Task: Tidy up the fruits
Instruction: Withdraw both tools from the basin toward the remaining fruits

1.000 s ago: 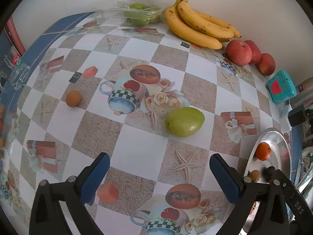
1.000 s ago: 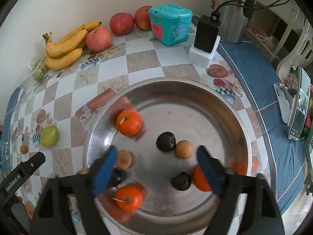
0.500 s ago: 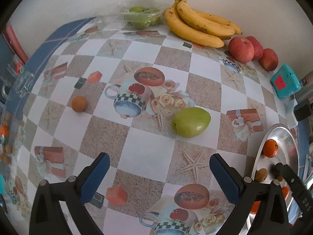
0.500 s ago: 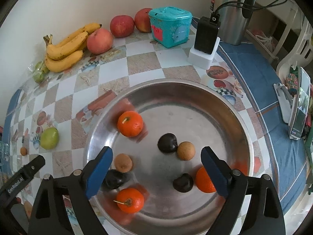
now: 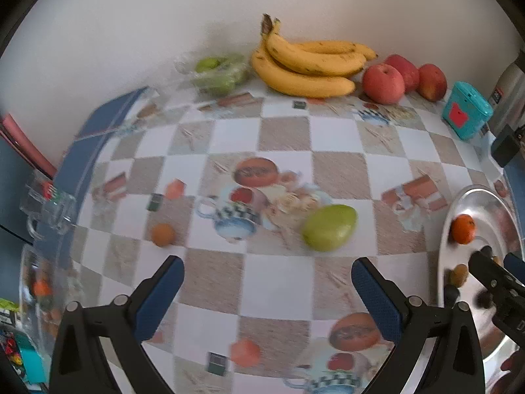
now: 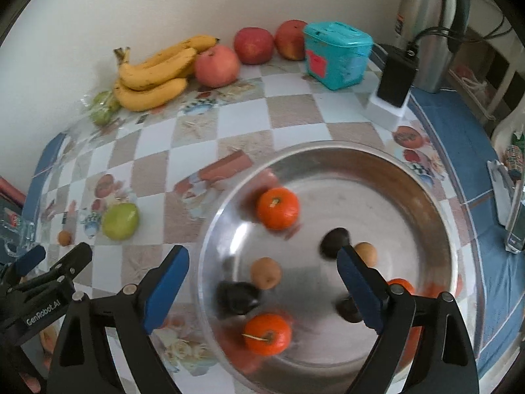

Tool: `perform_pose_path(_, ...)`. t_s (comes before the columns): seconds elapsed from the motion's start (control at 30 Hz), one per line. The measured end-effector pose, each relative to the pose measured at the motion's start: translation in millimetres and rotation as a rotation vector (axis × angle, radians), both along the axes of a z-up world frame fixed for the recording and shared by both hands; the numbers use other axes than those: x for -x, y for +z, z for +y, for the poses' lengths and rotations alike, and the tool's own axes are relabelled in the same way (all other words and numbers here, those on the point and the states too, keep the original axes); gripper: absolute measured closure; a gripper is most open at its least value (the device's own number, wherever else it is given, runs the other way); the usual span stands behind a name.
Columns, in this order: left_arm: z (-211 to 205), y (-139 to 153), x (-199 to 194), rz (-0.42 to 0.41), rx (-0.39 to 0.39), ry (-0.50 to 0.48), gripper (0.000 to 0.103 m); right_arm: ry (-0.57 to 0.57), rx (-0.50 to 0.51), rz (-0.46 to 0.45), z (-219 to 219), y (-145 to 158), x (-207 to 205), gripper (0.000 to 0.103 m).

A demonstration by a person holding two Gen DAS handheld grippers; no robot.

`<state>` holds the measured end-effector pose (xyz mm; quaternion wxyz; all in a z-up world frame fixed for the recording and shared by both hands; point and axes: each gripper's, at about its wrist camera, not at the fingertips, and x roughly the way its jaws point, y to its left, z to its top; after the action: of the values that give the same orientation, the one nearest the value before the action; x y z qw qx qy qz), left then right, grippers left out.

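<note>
A green mango (image 5: 329, 227) lies on the patterned tablecloth, ahead and slightly right of my open, empty left gripper (image 5: 267, 290); it also shows in the right wrist view (image 6: 120, 221). A small brown fruit (image 5: 162, 234) lies to its left. My right gripper (image 6: 262, 284) is open and empty above the steel bowl (image 6: 436, 203), which holds oranges (image 6: 278, 207), dark fruits (image 6: 334, 242) and small brown fruits (image 6: 266, 272). Bananas (image 5: 305, 65) and red apples (image 5: 383, 83) lie by the wall.
A bag of green fruit (image 5: 219, 72) lies left of the bananas. A teal box (image 6: 338, 54), a black charger on a white block (image 6: 393, 88) and a steel flask (image 6: 430, 26) stand behind the bowl. A glass mug (image 5: 49, 207) sits at the table's left edge.
My left gripper has pulled back and tilted up, so the wall-side fruits sit lower in view. My right gripper has shifted left over the bowl's left part. Both stay open.
</note>
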<state>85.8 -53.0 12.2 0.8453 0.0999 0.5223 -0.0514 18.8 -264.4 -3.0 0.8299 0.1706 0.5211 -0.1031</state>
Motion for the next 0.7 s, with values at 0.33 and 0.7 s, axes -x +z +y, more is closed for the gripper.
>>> perform_pose_path(0.33,51,16,-18,-0.039,0.02,0.039,0.0,0.061,-0.057,-0.043,24,4,-8,0.011)
perform_pose_path(0.7,109,18,-41,-0.062,0.095,0.142,0.0,0.126,-0.093,-0.088,61,10,-28,0.011)
